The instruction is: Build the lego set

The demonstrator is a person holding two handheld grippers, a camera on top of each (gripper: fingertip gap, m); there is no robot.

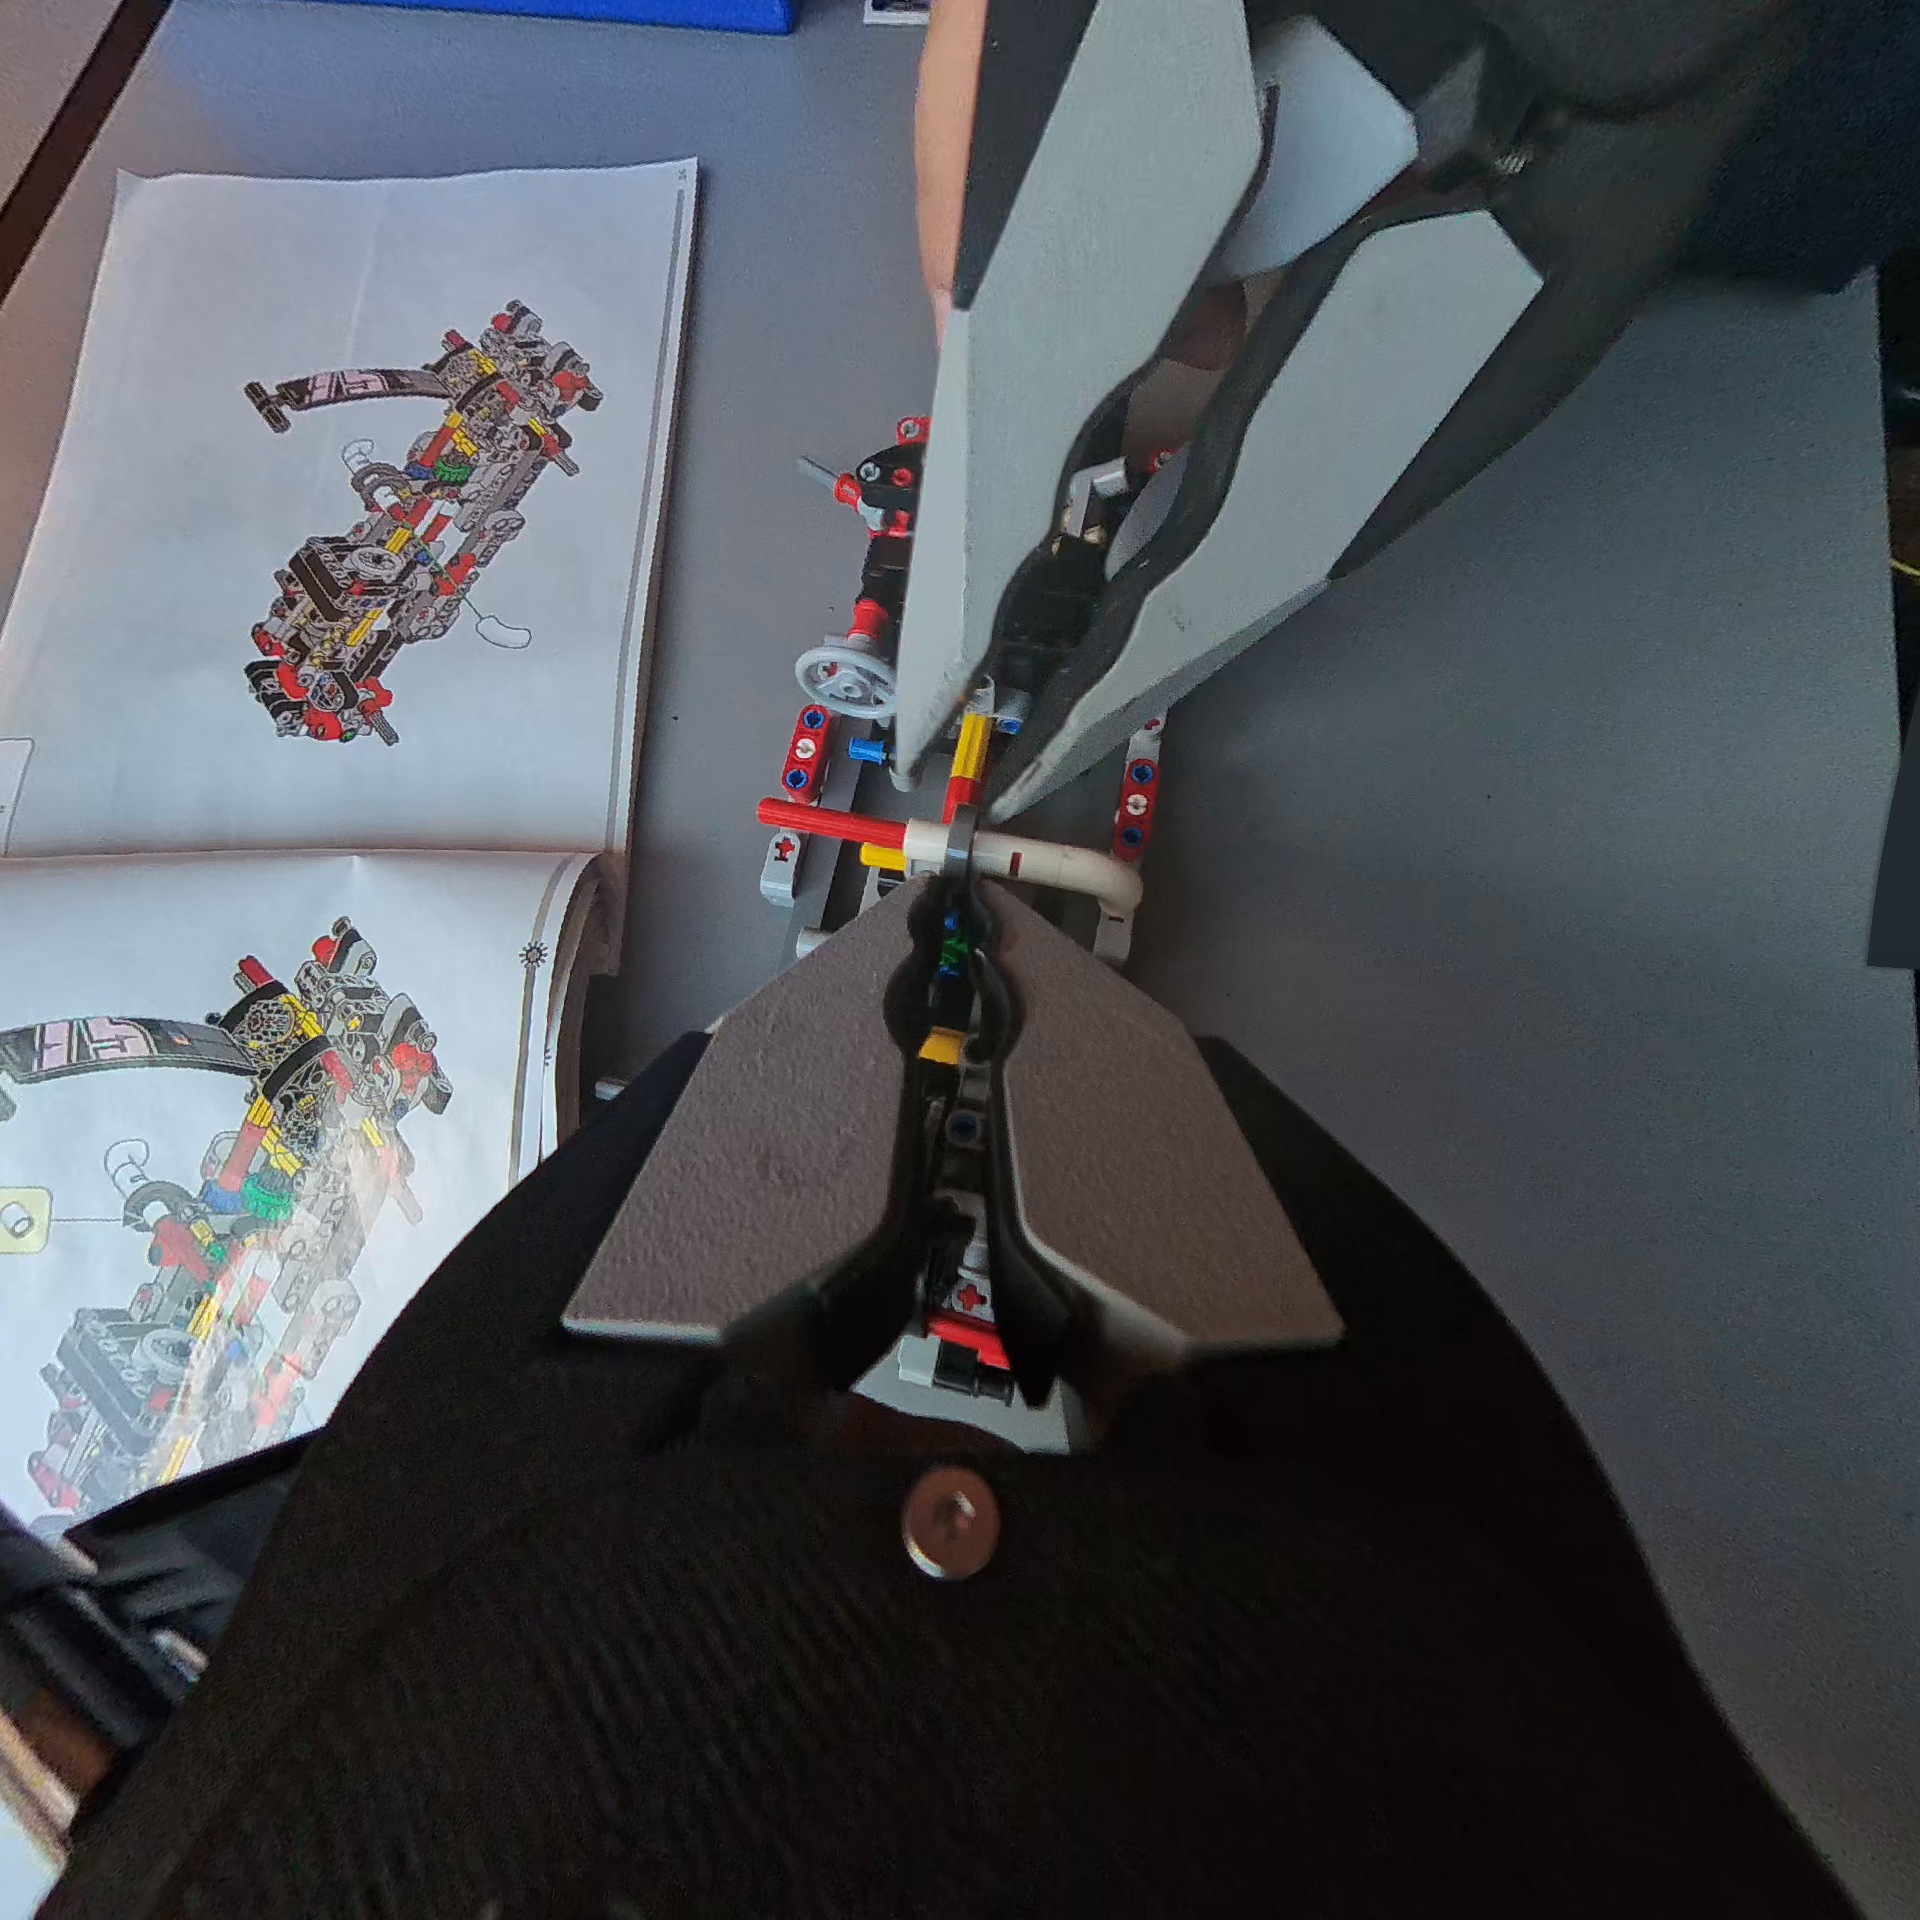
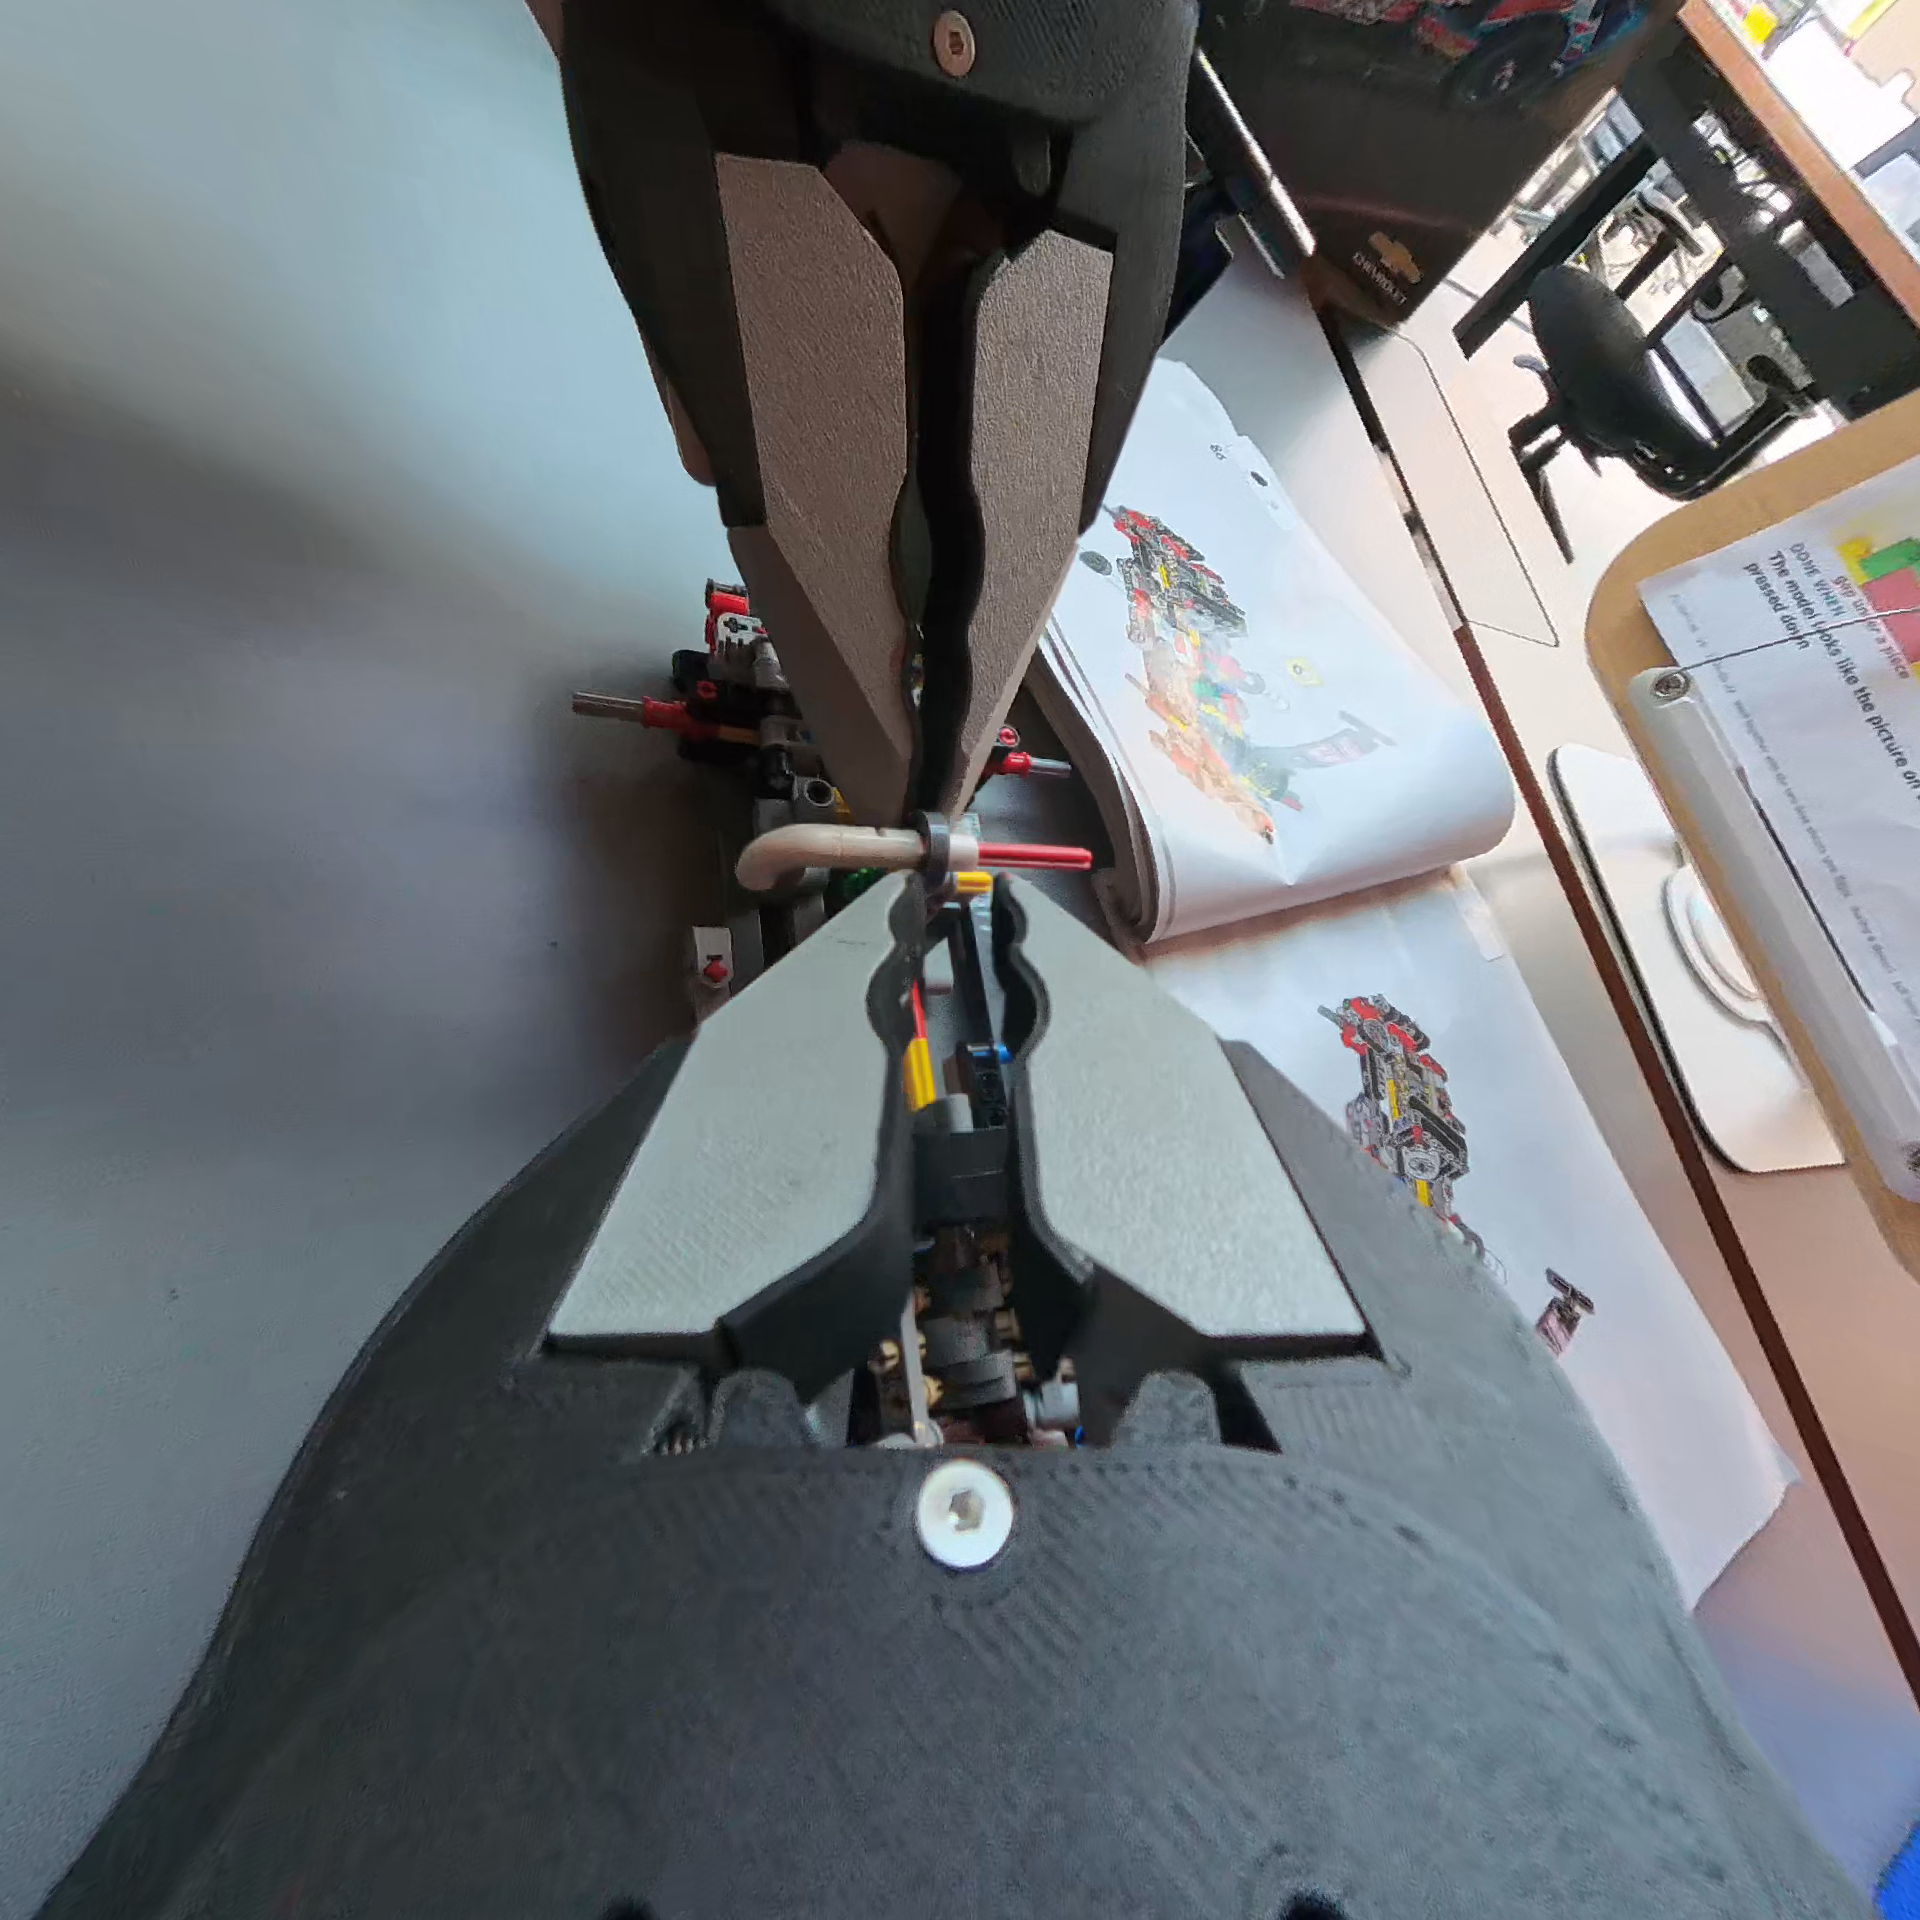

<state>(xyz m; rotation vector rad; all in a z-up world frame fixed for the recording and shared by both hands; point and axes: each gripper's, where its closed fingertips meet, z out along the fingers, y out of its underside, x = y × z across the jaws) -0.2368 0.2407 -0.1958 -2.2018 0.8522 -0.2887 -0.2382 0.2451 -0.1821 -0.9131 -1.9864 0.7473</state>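
Left gripper [image 1: 961, 894]: nearest the left wrist camera; black body, 2 grey fingers pressed together, tips pinching a thin dark grey ring [image 1: 963, 847] from below in that view.
Ring: sits upright on a horizontal rod, at the middle of the rod's length, edge-on to both cameras.
Rod: red axle [image 1: 831, 824] on one side of the ring, cream curved tube [image 1: 1060, 864] on the other; long axis runs crosswise to both grippers' fingers.
Rod direction: in the left wrist view the red end points left, toward the booklet, and the cream end bends down at the right.
Right gripper [image 2: 951, 894]: fingers slightly apart, tips on either side of the ring's near edge; whether the pads press on it cannot be told.
Gripper arrangement: the 2 grippers face each other tip to tip, the rod lying between them.
Brick model [image 1: 883, 582]: grey, black, red and yellow beam frame under both grippers, on the grey table [image 1: 1507, 935]; its long axis runs along the fingers, at right angles to the rod.
Yellow-red shaft [image 1: 971, 753]: lies along the model's length and meets the rod at the ring.
Instruction booklet [image 1: 364, 520]: open, just beside the model, 2 pages showing coloured model drawings.
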